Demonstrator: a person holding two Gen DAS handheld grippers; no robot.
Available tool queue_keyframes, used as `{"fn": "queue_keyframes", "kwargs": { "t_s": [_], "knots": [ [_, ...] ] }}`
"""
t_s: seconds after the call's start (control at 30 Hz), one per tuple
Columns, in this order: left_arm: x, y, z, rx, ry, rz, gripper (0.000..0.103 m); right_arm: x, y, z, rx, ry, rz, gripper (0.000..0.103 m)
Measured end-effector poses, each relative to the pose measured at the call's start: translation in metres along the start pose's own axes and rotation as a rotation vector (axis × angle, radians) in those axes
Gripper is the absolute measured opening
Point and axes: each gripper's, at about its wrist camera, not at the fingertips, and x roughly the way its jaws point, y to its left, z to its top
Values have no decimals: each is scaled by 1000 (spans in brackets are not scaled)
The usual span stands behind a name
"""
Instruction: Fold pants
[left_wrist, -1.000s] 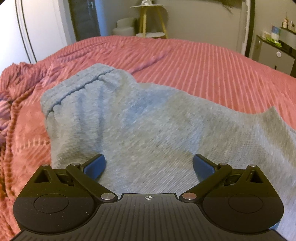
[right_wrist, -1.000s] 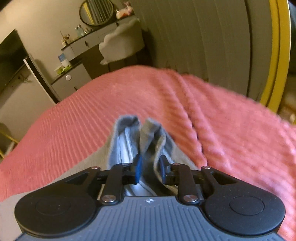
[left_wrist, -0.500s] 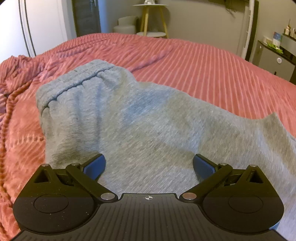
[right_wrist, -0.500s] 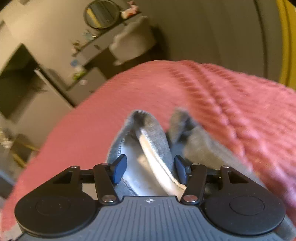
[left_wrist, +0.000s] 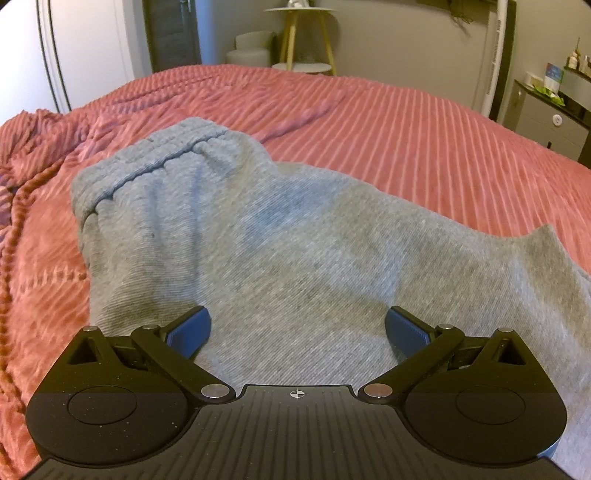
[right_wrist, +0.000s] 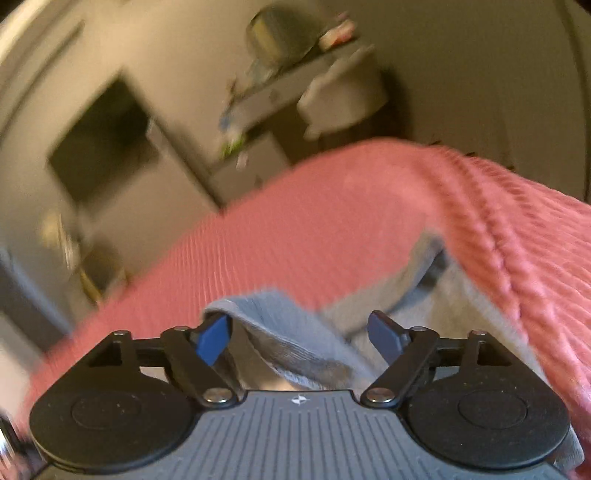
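Grey sweatpants (left_wrist: 280, 236) lie on a pink ribbed bedspread (left_wrist: 424, 140), folded lengthwise, with the elastic waistband (left_wrist: 155, 155) at the far left. My left gripper (left_wrist: 295, 328) is open and empty, just above the grey cloth. In the blurred right wrist view, my right gripper (right_wrist: 299, 332) is open over the leg cuffs (right_wrist: 280, 325). One cuff lies loosely between the fingers and is not pinched.
The bedspread bunches into folds at the left edge (left_wrist: 26, 192). Beyond the bed stand a wooden side table (left_wrist: 299, 33), a white fan pole (left_wrist: 495, 55) and a grey dresser (left_wrist: 546, 114). A white chair (right_wrist: 343, 96) and a dark screen (right_wrist: 99, 140) show to the right.
My right gripper has opened and let go of the leg cuffs, and it has swung so its view is blurred. The left gripper stays open and has drifted slightly over the pants.
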Motion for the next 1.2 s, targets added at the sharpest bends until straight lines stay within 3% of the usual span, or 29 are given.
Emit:
{"fn": "queue_keyframes", "kwargs": {
  "t_s": [0.07, 0.17, 0.23, 0.33, 0.4, 0.47, 0.53, 0.57, 0.67, 0.77, 0.83, 0.9, 1.0, 1.03, 1.1, 1.13, 1.2],
  "knots": [
    [1, -1, -1, 2, -1, 2, 103, 5, -15, 8, 105, -30, -47, 86],
    [1, -1, -1, 3, -3, 2, 103, 33, -34, 12, 225, 37, -107, 86],
    [1, -2, -2, 5, -6, 4, 103, 52, -45, 13, 330, 59, -70, 85],
    [1, -3, -2, 12, -10, 7, 103, 79, -51, 17, 472, 88, 82, 85],
    [1, -3, -2, 12, -9, 6, 103, 87, -50, 30, 507, 26, 115, 85],
    [1, -3, -2, 9, -8, 5, 103, 73, -52, 37, 554, -128, 116, 85],
    [1, -2, -1, 8, -9, 4, 103, 52, -58, 42, 565, -272, 79, 85],
    [1, -2, -2, 7, -9, 4, 103, 42, -59, 42, 548, -290, 41, 86],
    [1, -3, -1, 3, -12, 2, 103, 21, -47, 40, 399, -226, -93, 86],
    [1, -3, -1, 1, -13, 1, 103, -6, -32, 18, 233, -175, -149, 86],
    [1, -3, -1, 2, -13, 3, 103, -27, -33, -1, 204, -159, -119, 86],
    [0, -4, 0, 5, -13, 3, 103, -41, -29, -19, 227, -138, -22, 86],
    [-3, -2, 1, -4, -1, -11, 103, -37, -35, -38, 321, -29, 98, 86],
    [-5, -1, 2, -7, 4, -22, 103, -30, -39, -42, 346, 15, 99, 86],
    [-12, 3, 2, -11, 12, -44, 103, -20, -41, -42, 311, 85, 1, 76],
    [-16, 6, 1, -16, 8, -53, 103, -23, -40, -36, 236, 50, -73, 71],
    [-27, 12, 1, -35, -21, -71, 103, -41, -36, -22, 130, -101, -392, 76]
  ]
}}
